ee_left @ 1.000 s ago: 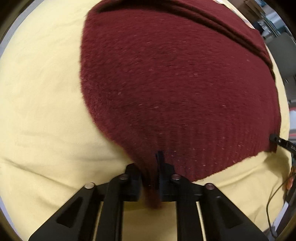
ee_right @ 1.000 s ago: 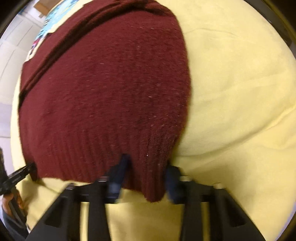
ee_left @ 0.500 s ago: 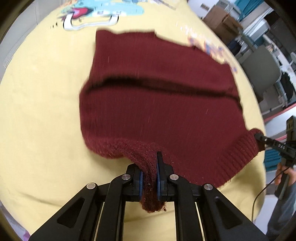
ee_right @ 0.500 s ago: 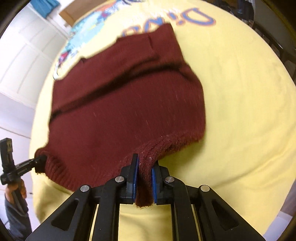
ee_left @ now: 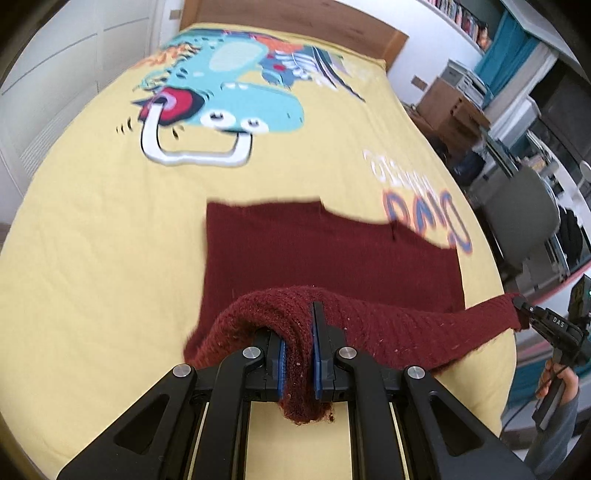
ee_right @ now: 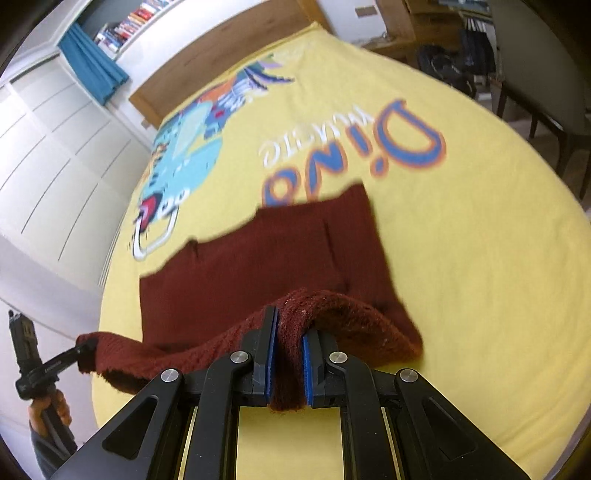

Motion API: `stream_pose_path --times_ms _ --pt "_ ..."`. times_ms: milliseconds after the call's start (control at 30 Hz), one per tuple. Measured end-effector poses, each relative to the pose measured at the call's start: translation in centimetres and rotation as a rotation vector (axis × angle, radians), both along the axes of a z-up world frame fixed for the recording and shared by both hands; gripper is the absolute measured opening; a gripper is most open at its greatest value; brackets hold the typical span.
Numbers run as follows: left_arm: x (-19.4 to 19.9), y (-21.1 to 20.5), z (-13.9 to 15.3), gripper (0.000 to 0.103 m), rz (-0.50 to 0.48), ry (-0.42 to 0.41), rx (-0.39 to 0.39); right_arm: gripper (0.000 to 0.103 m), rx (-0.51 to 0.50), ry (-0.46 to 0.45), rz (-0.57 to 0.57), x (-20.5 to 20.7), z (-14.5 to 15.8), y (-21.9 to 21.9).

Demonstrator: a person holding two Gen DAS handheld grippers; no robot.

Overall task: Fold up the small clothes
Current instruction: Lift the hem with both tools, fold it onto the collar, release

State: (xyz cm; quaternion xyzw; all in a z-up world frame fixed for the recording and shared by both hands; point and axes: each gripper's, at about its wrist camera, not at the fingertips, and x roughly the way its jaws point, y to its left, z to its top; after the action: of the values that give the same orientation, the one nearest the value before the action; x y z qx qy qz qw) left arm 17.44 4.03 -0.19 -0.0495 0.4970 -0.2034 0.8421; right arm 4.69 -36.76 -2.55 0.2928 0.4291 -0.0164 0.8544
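Left gripper (ee_left: 299, 354) and right gripper (ee_right: 286, 363), jaws clamped on the ribbed hem of a dark red knitted sweater (ee_left: 328, 251). The hem hangs raised between the two grippers, its long axis running across from one to the other; the body slopes away onto the yellow printed bedspread (ee_left: 92, 236), far edge toward the wooden headboard (ee_left: 295, 18).

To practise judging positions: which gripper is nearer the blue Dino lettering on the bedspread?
Right. The right gripper grips the sweater corner directly in front of the lettering; the left gripper grips the other corner, off to its side.
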Motion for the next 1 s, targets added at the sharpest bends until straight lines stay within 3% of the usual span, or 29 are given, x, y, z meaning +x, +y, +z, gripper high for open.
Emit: stream_pose_path --times_ms 100,233,367,500,633,733,800,833,900,1000 --pt "3.0 0.2 1.5 0.009 0.022 -0.016 0.0 0.011 -0.022 -0.014 -0.023 2.6 1.3 -1.0" --pt "6.8 -0.3 1.3 0.009 0.044 -0.01 0.022 0.011 -0.06 0.006 -0.042 6.4 1.3 -1.6" --pt "8.9 -2.1 -2.7 0.009 0.058 -0.015 0.134 0.011 -0.101 0.076 -0.043 10.0 -1.1 -1.4" --pt "9.6 -3.4 -6.9 0.01 0.057 -0.001 0.248 0.012 -0.062 0.149 -0.043 12.1 -4.6 -1.2" --pt "9.6 -3.7 -8.4 0.015 0.069 -0.021 0.334 0.015 -0.057 0.196 -0.034 13.0 -6.8 -1.0" --pt "10.0 -3.6 -8.9 0.023 0.079 0.006 0.346 0.019 -0.038 0.231 -0.029 13.4 -7.7 -1.1" --pt "10.2 -3.5 -9.0 0.037 0.079 0.007 0.343 0.047 -0.066 0.242 -0.027 13.5 -7.7 -0.8" --pt "10.0 -3.6 -8.8 0.044 0.08 -0.002 0.348 0.055 -0.076 0.239 -0.022 13.5 -7.7 -0.7" --pt "9.9 -3.6 -8.1 0.075 0.078 -0.033 0.349 0.087 -0.081 0.231 0.0 13.6 -7.6 -0.4" --pt "9.6 -3.6 -7.1 0.083 0.073 -0.064 0.33 0.096 -0.129 0.208 0.012 13.5 -6.9 0.0"
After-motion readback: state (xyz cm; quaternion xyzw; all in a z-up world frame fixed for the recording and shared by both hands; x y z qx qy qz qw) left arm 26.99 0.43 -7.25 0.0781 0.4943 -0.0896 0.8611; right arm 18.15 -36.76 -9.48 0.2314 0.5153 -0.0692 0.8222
